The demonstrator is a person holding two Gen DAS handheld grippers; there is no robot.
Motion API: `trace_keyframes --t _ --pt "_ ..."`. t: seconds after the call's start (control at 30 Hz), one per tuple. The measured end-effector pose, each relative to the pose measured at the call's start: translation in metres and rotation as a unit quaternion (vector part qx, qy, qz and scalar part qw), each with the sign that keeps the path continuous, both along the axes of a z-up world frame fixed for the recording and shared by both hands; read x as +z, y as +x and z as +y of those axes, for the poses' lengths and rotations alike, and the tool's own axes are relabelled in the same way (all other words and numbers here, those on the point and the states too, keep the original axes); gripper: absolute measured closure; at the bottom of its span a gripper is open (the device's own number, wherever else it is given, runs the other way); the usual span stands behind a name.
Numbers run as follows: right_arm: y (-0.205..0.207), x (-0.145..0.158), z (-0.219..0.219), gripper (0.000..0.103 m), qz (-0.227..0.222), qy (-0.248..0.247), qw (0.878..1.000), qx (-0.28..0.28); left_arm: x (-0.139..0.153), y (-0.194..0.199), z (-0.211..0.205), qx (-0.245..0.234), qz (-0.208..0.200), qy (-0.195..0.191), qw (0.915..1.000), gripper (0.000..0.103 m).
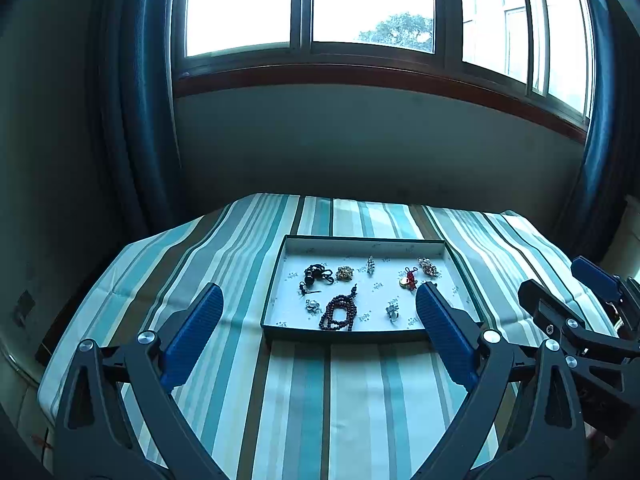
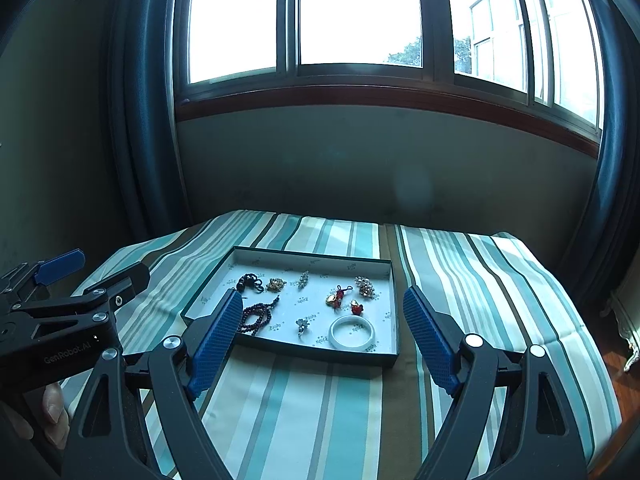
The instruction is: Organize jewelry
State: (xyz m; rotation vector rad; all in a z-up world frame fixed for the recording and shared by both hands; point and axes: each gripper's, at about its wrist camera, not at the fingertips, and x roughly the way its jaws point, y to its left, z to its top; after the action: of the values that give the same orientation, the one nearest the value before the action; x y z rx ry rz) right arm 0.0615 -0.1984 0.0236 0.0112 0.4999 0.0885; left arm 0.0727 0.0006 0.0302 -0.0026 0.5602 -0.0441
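Observation:
A shallow dark-rimmed tray point(image 1: 344, 334) with a white floor lies on the striped table; it also shows in the right wrist view point(image 2: 304, 350). It holds several jewelry pieces: a dark red bead string point(image 1: 339, 313), black beads point(image 1: 318, 272), a gold brooch point(image 1: 345, 273), a red and gold charm point(image 1: 407, 279), and a white bangle point(image 2: 353, 333) at its near right corner. My left gripper point(image 1: 318, 300) is open and empty, just before the tray's near edge. My right gripper point(image 2: 322, 304) is open and empty, fingers either side of the tray's near edge.
The table wears a teal, white and brown striped cloth point(image 1: 320, 392). A wall with a wide window point(image 1: 312, 8) stands behind it, with dark curtains point(image 1: 132, 120) at both sides. The right gripper shows at the right edge of the left wrist view point(image 1: 580, 312).

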Motion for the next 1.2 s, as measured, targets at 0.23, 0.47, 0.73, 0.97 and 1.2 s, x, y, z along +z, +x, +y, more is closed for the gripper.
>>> trace_keyframes --t 0.23,0.47,0.73,0.97,1.2 --pt "0.0002 -0.0002 0.0004 0.022 0.000 0.000 1.000 0.000 0.0001 0.0000 0.0003 0.000 0.000 0.000 1.0000 0.006" --pt "0.0002 0.0000 0.0003 0.022 0.000 -0.001 1.000 0.000 0.0003 0.0002 0.0006 -0.001 -0.001 0.000 1.0000 0.006" --pt "0.0004 -0.0002 0.0004 0.022 0.000 0.000 1.000 0.000 -0.0003 -0.0011 0.0005 0.001 -0.001 -0.002 1.0000 0.006" --pt "0.0002 -0.0011 0.0009 0.022 0.001 -0.001 1.000 0.001 -0.0011 -0.0009 0.0019 0.005 0.001 -0.005 1.0000 0.006" --pt "0.0007 -0.0035 -0.0008 0.022 0.005 -0.002 1.000 0.003 -0.0024 0.0029 0.0049 0.003 0.008 -0.014 0.9999 0.002"
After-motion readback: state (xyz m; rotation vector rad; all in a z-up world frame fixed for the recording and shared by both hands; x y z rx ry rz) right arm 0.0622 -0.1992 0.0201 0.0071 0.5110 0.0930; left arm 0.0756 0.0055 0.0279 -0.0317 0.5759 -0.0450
